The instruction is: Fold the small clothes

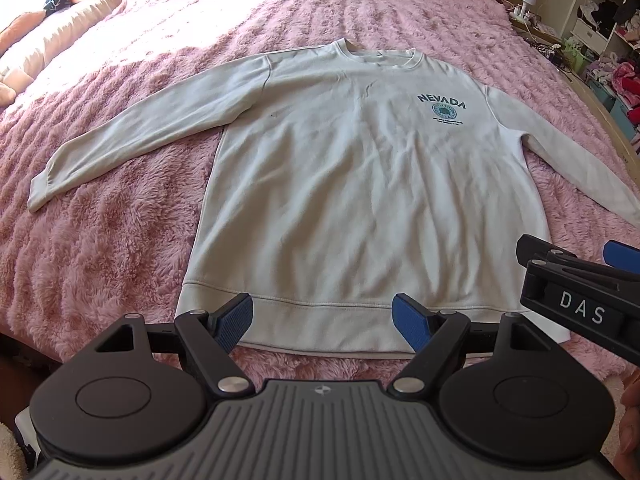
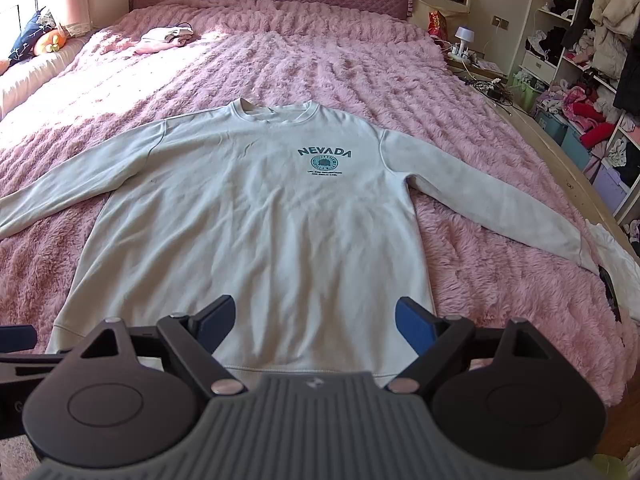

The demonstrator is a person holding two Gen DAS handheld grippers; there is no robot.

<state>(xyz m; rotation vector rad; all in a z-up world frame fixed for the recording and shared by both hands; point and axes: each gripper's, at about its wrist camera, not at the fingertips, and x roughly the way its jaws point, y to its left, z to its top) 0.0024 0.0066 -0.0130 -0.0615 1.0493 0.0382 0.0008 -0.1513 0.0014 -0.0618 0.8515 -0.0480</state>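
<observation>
A pale grey-white long-sleeved sweatshirt [image 1: 340,168] with "NEVADA" printed in teal lies flat, face up, on the pink fluffy bedspread, sleeves spread out, hem nearest me. It also shows in the right wrist view [image 2: 256,216]. My left gripper [image 1: 323,322] is open and empty, hovering just above the hem. My right gripper [image 2: 314,324] is open and empty above the lower body of the sweatshirt. The right gripper also shows at the right edge of the left wrist view [image 1: 580,280], beside the hem's right corner.
The pink bedspread [image 2: 460,264] covers a wide bed. A small folded pink garment [image 2: 164,38] lies near the headboard. Pillows and a plush toy [image 2: 48,42] sit at the far left. Cluttered shelves [image 2: 592,80] and a bedside ledge stand on the right.
</observation>
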